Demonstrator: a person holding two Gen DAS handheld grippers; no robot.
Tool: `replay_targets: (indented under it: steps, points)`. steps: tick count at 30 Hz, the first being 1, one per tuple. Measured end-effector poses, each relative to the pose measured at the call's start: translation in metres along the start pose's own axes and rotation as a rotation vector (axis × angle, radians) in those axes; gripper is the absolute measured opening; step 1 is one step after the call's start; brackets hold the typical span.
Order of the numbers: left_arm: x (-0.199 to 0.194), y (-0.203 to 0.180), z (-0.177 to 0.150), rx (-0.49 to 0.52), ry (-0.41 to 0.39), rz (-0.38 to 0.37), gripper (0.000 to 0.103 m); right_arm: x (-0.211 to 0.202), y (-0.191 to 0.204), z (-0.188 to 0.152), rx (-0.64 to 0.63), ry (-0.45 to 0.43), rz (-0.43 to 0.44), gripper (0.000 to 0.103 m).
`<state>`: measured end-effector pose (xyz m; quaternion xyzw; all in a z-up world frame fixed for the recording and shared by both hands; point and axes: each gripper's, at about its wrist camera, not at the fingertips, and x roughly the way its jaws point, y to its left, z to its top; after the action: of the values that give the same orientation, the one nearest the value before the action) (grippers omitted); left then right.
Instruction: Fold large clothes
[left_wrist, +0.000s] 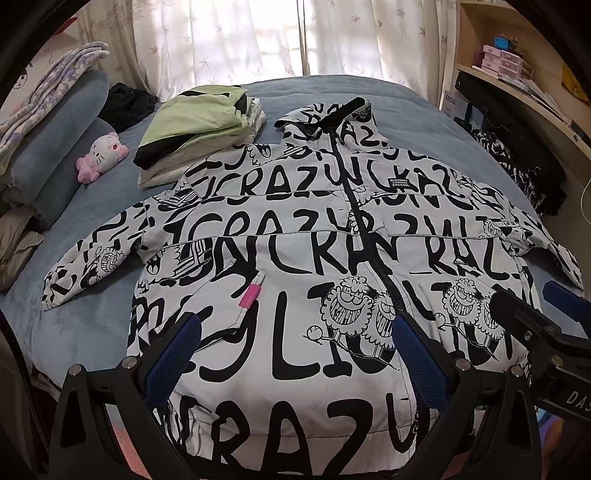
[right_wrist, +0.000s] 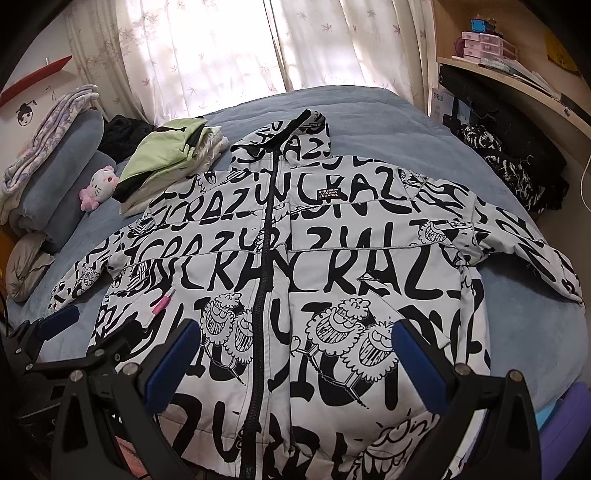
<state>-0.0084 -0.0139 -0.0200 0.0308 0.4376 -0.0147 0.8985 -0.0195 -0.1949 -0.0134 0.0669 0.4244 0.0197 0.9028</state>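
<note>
A large white jacket (left_wrist: 295, 240) (right_wrist: 332, 258) printed with black letters and cartoon faces lies flat, front up and zipped, on the blue bed (left_wrist: 92, 332), sleeves spread to both sides, hood toward the window. A pink tag (left_wrist: 249, 295) sits on its left pocket. My left gripper (left_wrist: 295, 347) hovers open over the jacket's lower hem, left of the zipper. My right gripper (right_wrist: 295, 350) hovers open over the hem around the zipper; it also shows at the right in the left wrist view, where the right gripper (left_wrist: 535, 306) stands beside mine. Neither holds cloth.
A stack of folded clothes (left_wrist: 199, 125) topped with a green garment lies beyond the left sleeve. A pink plush toy (left_wrist: 103, 155), grey pillows (left_wrist: 55, 140) and a black garment (left_wrist: 129, 99) line the left side. Shelves (left_wrist: 517, 74) and dark clothing (left_wrist: 517, 158) stand at the right.
</note>
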Motion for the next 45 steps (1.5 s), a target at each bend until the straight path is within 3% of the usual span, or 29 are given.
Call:
replay_targets:
  steps: [9,14,27,33,40,43,45]
  points:
    - [0.005,-0.009,0.006,0.017,0.004,0.012,0.102,0.001,-0.003,0.0,0.008,-0.006,0.002,0.103]
    - [0.005,-0.018,0.015,0.033,0.002,0.056,0.102,0.001,-0.012,0.002,0.03,-0.022,0.005,0.103]
    - [-0.005,-0.056,0.065,0.134,-0.073,-0.023,0.102,-0.04,-0.066,0.035,0.063,-0.188,-0.055,0.103]
    - [-0.015,-0.102,0.098,0.259,-0.178,-0.051,0.102,-0.07,-0.094,0.058,0.041,-0.302,-0.194,0.103]
    - [-0.02,-0.15,0.127,0.306,-0.311,-0.136,0.102,-0.101,-0.137,0.068,0.022,-0.488,-0.427,0.103]
    - [-0.017,-0.176,0.137,0.329,-0.338,-0.147,0.102,-0.11,-0.161,0.061,0.068,-0.57,-0.459,0.103]
    - [-0.008,-0.19,0.143,0.312,-0.332,-0.166,0.102,-0.109,-0.181,0.062,0.114,-0.531,-0.421,0.103]
